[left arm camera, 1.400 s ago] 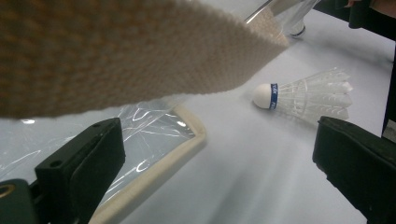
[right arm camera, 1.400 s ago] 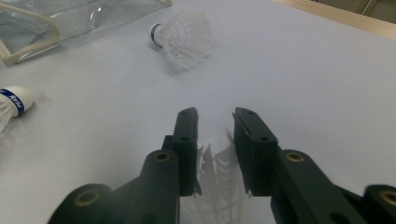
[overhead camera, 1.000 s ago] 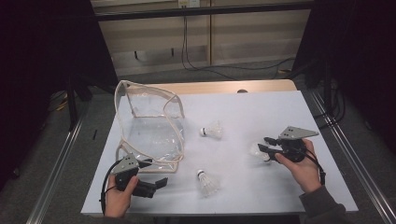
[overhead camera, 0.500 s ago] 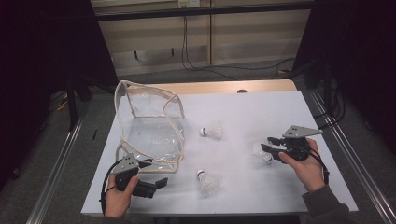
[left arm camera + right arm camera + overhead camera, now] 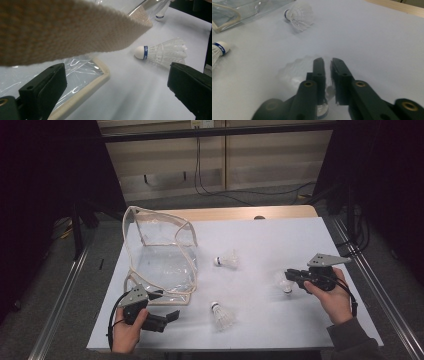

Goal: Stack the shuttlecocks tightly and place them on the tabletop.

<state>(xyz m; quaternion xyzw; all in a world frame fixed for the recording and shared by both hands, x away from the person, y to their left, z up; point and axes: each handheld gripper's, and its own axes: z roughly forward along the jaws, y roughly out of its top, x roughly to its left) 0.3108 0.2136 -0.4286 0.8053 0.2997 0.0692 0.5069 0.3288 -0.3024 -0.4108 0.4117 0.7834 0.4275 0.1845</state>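
Right gripper view: right gripper [image 5: 327, 62] jaws, just closing, now clench the white feathered shuttlecock [image 5: 294, 72] at six o'clock; left gripper [image 5: 112, 87] stands released beside the clear plastic bag [image 5: 160, 255].

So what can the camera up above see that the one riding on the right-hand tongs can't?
From above: both hands, the left tongs standing open, and the whole clear bag upright. From the right tongs' camera: their jaws, just closed, nipping a shuttlecock. Both share the two loose shuttlecocks, the middle shuttlecock and the near shuttlecock, on the white table.
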